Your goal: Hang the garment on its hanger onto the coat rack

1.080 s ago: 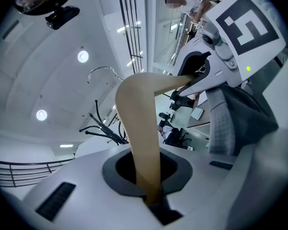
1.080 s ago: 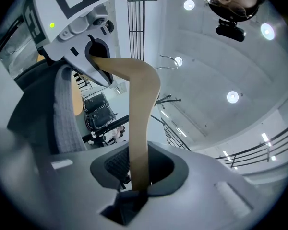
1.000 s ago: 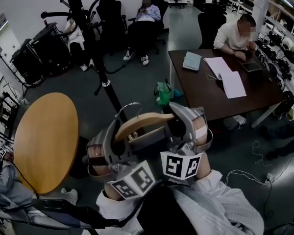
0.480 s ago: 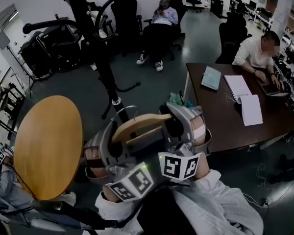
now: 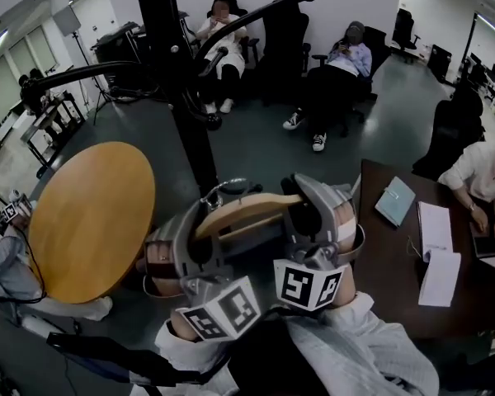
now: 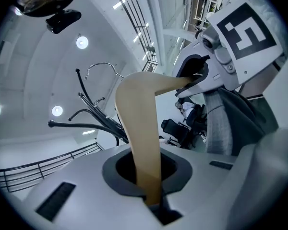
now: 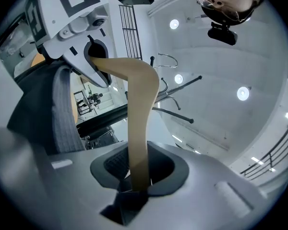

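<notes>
Because the wooden hanger (image 5: 246, 210) is held only at its two ends, I judge twist to be the main hazard. If either grip slackens, the hanger could roll, and its metal hook (image 5: 223, 190) would turn away from the coat rack (image 5: 186, 97). The hook could also miss a curved arm (image 5: 256, 11) or snag the wrong one, as several cross close together. The garment (image 6: 223, 121) hangs below the hanger and may slide off if one end dips.

Pose: my left hand-held gripper (image 5: 194, 242) and right hand-held gripper (image 5: 301, 213) are raised side by side, with their jaws aimed upward. Each is closed narrowly on its end of the hanger. The hanger spans between them, short of the rack, with its hook uppermost.
</notes>
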